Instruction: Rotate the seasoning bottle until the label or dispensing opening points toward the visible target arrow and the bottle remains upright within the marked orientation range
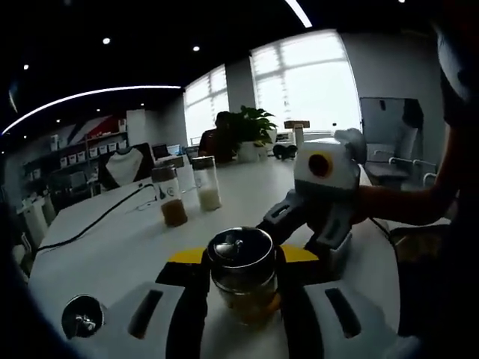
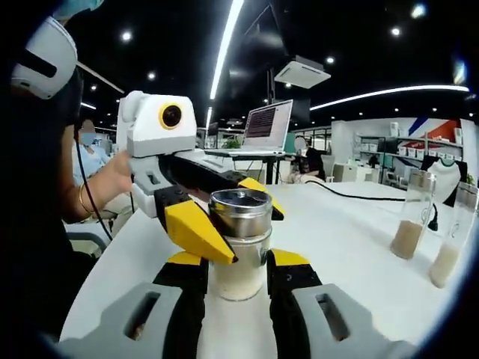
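The seasoning bottle (image 1: 243, 278) (image 2: 239, 247), a short glass jar with a shiny metal lid and pale seasoning in its lower part, stands upright on the white table (image 1: 135, 247) (image 2: 352, 239). In the left gripper view my left gripper (image 1: 243, 288) has its black, yellow-tipped jaws pressed to both sides of the jar. The right gripper view shows the left gripper (image 2: 224, 213) clasping the jar near the lid. My right gripper (image 2: 239, 273) closes on the jar's base from the opposite side; the right gripper (image 1: 299, 224) reaches in from the right, held by a hand.
Two tall glass bottles (image 1: 174, 196) (image 1: 207, 183) (image 2: 410, 217) (image 2: 453, 247) with powder stand further along the table. A round metal lid (image 1: 82, 315) lies at the near left. A black cable (image 1: 97, 221) crosses the tabletop. A laptop (image 2: 267, 123) and a plant (image 1: 251, 127) stand beyond.
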